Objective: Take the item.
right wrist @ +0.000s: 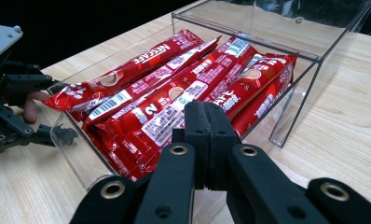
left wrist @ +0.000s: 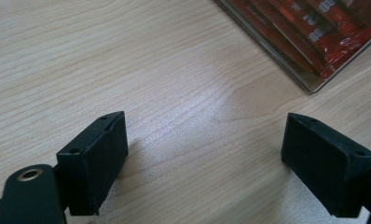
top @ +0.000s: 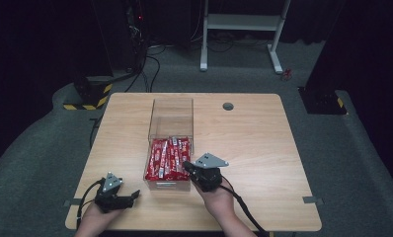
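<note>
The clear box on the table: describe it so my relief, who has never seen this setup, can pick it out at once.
On the wooden table, look just left of centre, between the left gripper and the right gripper. There stands the clear box, long and open-topped. It is the see-through thing, with red Nescafe stick packets piled in its near half while its far half is bare.

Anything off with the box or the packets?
One thing: the top red Nescafe packet is askew in the clear plastic box, its end sticking out past the near rim toward the left gripper. The other packets lie inside; nothing looks spilled or damaged.
</note>
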`<move>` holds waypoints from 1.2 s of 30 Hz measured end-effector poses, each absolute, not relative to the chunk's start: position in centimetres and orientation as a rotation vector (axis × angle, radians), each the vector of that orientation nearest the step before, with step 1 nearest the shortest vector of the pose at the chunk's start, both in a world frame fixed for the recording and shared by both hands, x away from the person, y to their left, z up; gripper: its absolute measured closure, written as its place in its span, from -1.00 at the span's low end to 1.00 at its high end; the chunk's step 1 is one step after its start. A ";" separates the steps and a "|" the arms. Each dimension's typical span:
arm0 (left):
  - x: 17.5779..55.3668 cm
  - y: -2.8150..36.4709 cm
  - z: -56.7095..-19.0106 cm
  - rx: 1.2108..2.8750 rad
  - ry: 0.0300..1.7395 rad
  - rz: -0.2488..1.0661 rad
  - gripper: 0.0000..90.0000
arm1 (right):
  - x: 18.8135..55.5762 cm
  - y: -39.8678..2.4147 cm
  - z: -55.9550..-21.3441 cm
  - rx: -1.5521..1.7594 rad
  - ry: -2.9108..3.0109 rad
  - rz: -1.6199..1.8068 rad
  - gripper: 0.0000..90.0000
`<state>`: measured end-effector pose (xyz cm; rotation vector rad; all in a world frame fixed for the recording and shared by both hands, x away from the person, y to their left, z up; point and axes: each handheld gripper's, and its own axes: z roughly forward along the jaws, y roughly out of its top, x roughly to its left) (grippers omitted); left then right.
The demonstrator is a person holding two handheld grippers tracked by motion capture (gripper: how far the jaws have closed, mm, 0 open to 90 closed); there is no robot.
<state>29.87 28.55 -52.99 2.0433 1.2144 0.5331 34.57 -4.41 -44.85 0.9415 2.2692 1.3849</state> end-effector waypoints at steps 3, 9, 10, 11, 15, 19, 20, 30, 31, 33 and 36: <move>29.9 28.6 -53.0 2.044 1.214 0.532 -0.67 | 34.4 -4.5 -44.8 0.943 2.272 1.387 1.00; 29.9 28.5 -53.0 2.045 1.212 0.532 -0.67 | 34.1 -4.7 -44.7 0.941 2.274 1.395 1.00; 29.9 28.5 -53.0 2.044 1.214 0.530 -0.67 | 33.9 -4.7 -44.7 0.936 2.276 1.394 1.00; 29.9 28.5 -53.0 2.045 1.213 0.529 -0.67 | 33.9 -4.7 -44.7 0.936 2.276 1.394 1.00; 29.9 28.5 -53.0 2.046 1.211 0.529 -0.67 | 33.7 -4.8 -44.8 0.939 2.276 1.398 1.00; 29.9 28.5 -53.0 2.048 1.208 0.528 -0.67 | 33.7 -5.0 -44.7 0.938 2.273 1.401 1.00; 29.9 28.5 -53.0 2.049 1.205 0.528 -0.67 | 33.6 -5.0 -44.7 0.940 2.272 1.402 1.00; 30.0 28.5 -53.0 2.050 1.202 0.526 -0.67 | 33.6 -5.1 -44.7 0.933 2.271 1.406 1.00; 30.0 28.5 -53.0 2.051 1.201 0.527 -0.67 | 33.6 -5.0 -44.7 0.934 2.272 1.406 1.00; 30.0 28.5 -53.0 2.050 1.203 0.526 -0.67 | 33.6 -5.1 -44.6 0.929 2.272 1.404 1.00; 30.0 28.5 -53.0 2.051 1.201 0.528 -0.67 | 33.5 -5.0 -44.5 0.915 2.265 1.402 1.00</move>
